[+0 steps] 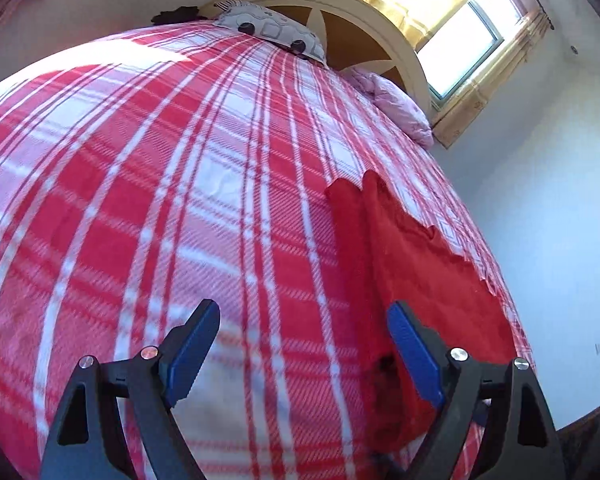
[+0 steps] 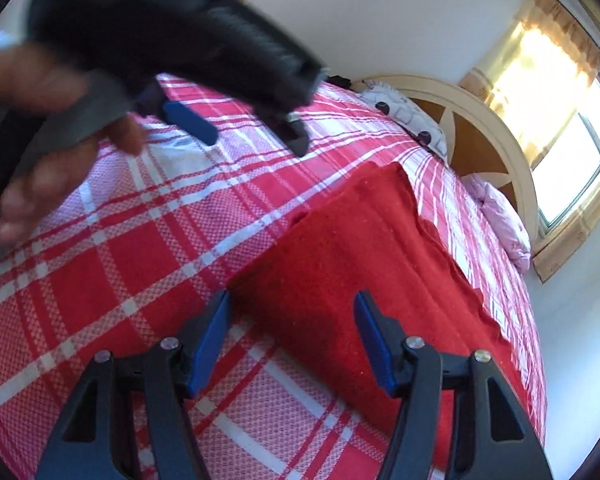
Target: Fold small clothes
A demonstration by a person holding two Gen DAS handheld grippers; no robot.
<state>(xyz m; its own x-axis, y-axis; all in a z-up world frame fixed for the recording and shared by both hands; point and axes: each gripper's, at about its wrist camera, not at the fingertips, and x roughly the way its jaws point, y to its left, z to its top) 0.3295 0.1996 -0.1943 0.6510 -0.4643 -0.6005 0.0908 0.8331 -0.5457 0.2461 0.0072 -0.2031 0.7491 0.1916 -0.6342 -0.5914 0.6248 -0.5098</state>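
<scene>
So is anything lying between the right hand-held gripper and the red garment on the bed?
Nothing visible. The right hand-held gripper is open directly over the red garment, which lies on the plaid bedspread. The left hand-held gripper is off to the left, not between.

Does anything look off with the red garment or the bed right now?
Nothing stands out. The red garment lies folded flat on the plaid bedspread; both tools, left and right, are open and empty.
</scene>
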